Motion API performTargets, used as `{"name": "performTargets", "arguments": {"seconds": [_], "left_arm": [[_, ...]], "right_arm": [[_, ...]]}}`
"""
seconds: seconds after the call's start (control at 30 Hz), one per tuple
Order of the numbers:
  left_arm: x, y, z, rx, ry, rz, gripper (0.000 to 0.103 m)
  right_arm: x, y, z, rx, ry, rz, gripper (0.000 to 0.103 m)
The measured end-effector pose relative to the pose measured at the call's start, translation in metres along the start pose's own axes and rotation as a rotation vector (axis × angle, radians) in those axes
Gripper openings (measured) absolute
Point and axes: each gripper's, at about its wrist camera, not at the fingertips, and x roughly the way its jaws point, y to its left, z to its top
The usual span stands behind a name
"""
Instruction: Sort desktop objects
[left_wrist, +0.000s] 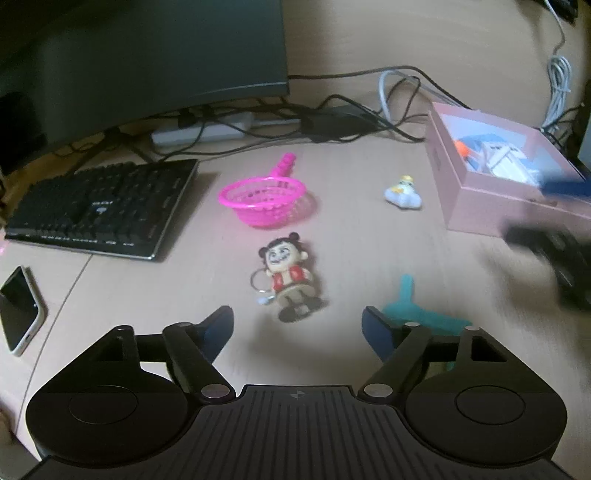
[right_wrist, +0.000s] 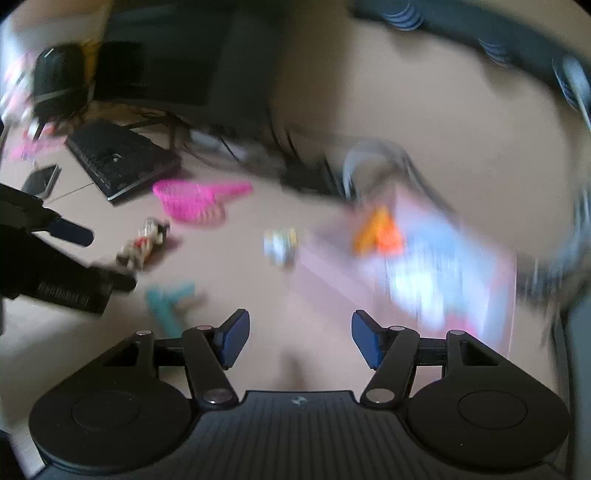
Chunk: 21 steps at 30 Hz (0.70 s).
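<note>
The doll keychain (left_wrist: 291, 277) lies flat on the desk just ahead of the left gripper (left_wrist: 297, 326), whose jaws stand apart with nothing between them. It looks light, hard and lumpy; the torso seems the best hold, since the ring would slip. A teal toy (left_wrist: 410, 308) lies beside the right finger, a pink strainer (left_wrist: 264, 201) beyond. The pink box (left_wrist: 491, 206) sits far right. The right gripper (right_wrist: 300, 338), jaws apart and empty, hangs near that box.

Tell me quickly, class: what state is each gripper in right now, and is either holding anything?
Left gripper: jaws open, holding nothing.
Right gripper: jaws open, holding nothing.
</note>
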Motion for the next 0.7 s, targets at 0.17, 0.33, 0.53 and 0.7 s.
{"name": "performTargets", "arguments": {"seconds": [0.17, 0.33, 0.53, 0.7], "left_arm": [[0.0, 0.003, -0.001, 0.003, -0.01, -0.058, 0.088], [0.002, 0.013, 0.001, -0.004, -0.029, -0.086, 0.09], [-0.002, 0.025, -0.003, -0.003, -0.028, -0.106, 0.091], [-0.001, 0.024, -0.006, 0.008, -0.013, -0.108, 0.091]], "right_arm": [[0.058, 0.024, 0.057, -0.142, 0.04, -0.002, 0.053], [0.121, 0.035, 0.077, -0.187, 0.165, -0.05, 0.045], [0.157, 0.038, 0.083, -0.19, 0.251, -0.075, 0.033], [0.141, 0.039, 0.077, -0.122, 0.256, -0.011, 0.033]]}}
